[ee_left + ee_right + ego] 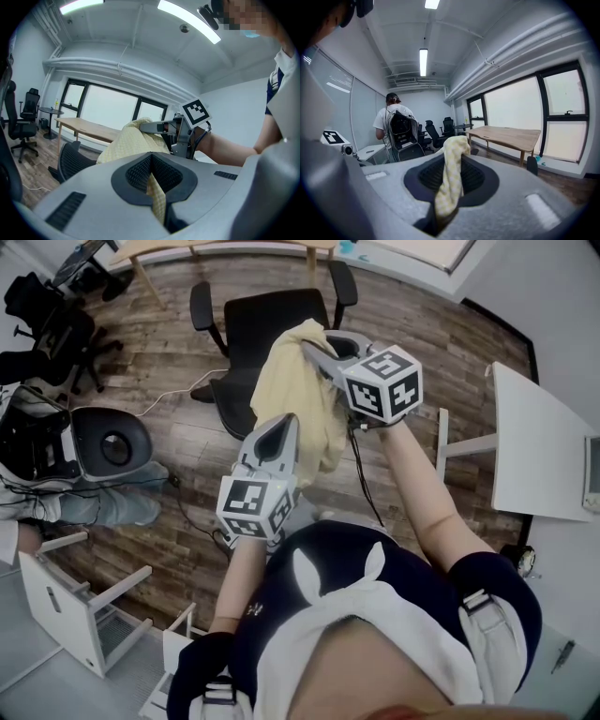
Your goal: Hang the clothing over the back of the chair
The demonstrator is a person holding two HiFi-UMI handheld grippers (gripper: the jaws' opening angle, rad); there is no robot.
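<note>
Closest to the lens in the left gripper view: the left hand-held gripper (pixel 152 180), ribbed dark pads (pixel 135 172) clenched on a thin fold of the clothing (pixel 131 140). Much the same in the right gripper view: right hand-held gripper (pixel 450 183) clamped on a bunched edge of the pale yellow checked fabric, with a rounded tuft poking up above the jaws.

From the head view, clothing held up in the air between both tools and draped down in loose folds. Upper corner pinched at the right one's tips, side edge lower down at the left one's. Right tool higher and farther out, left one lower and nearer the body, both marker cubes turned towards the camera.

Directly behind the hanging fabric: the black chair (pixel 267 324), armrests out to either side, part of it covered from sight by the cloth. Touching the chair or clear of it: cannot tell.

Farther out: wood-plank floor (pixel 187 484), white cable (pixel 173 395) trailing across it near the chair's base, grey chair (pixel 112 442) at the left, black office chairs (pixel 52 329) in the upper left corner, white surface (pixel 534 442) at the right. In the right gripper view, long wooden table (pixel 506 135) below the windows (pixel 520 108), and a person (pixel 386 119) standing well off with back turned.
</note>
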